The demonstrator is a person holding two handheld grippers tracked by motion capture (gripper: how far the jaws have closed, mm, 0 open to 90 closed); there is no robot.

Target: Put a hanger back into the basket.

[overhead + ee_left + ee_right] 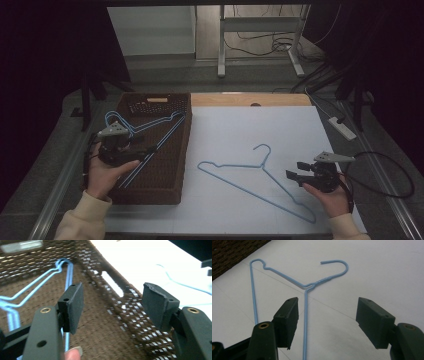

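Note:
A brown woven basket (172, 165) stands at the left of the white table and holds blue wire hangers (150, 125). My left gripper (145, 152) hovers over the basket, open and empty; in the left gripper view (112, 307) its pads frame the basket wall (125, 315), with the hangers (68, 272) lying to the left. One more blue hanger (250, 175) lies flat on the table. My right gripper (295, 170) is open just right of that hanger's sloping arm. In the right gripper view (328, 320) the hanger (284, 277) runs up between the jaws, untouched.
A white sheet (240, 135) covers the table, with a wooden strip (250, 99) along its far edge. A power strip (342, 127) lies off the right side and a black cable (395, 170) loops behind the right hand. A metal frame (222, 45) stands beyond.

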